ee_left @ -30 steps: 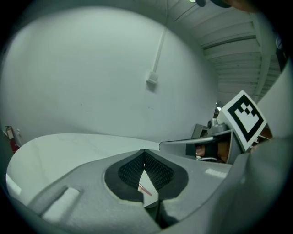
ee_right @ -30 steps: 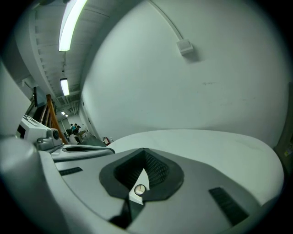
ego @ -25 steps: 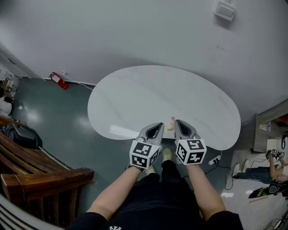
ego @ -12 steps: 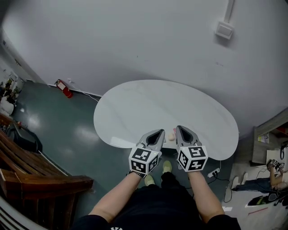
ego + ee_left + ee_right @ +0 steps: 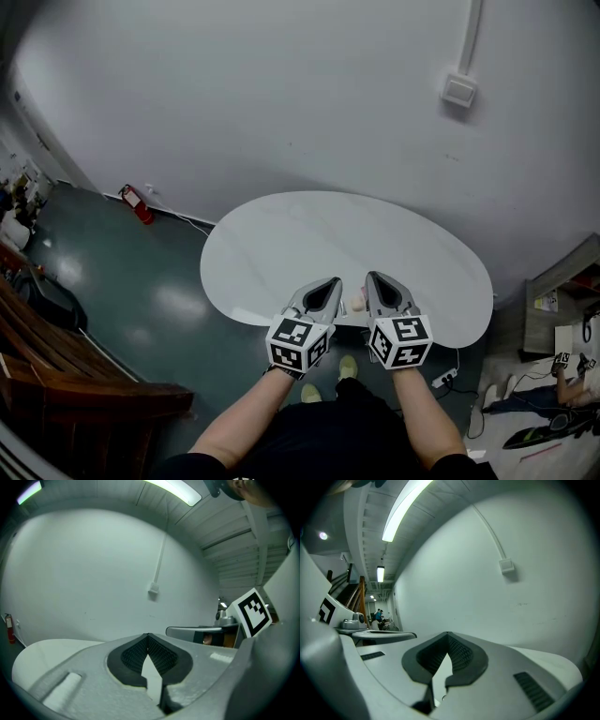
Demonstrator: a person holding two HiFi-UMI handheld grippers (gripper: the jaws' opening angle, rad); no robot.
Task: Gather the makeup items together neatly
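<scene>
Head view — left hand-held gripper (image 5: 329, 284), right hand-held gripper (image 5: 375, 280) — closed, empty.

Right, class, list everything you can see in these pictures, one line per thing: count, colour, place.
table: one, white, rounded, against the grey wall
small item: one, beige, at the table's near edge, seen between the two grippers; too small to identify
wall box: one, white, on the wall above the table
fire extinguisher: one, red, on the floor left of the table
bench: one, brown wood, lower left
power strip: one, white, on the floor near the table's right end
shoes: two, yellow-green, on the floor
forearms: two, bare, bottom centre
left hand-held gripper: one, grey, shut, empty
right hand-held gripper: one, grey, shut, empty
</scene>
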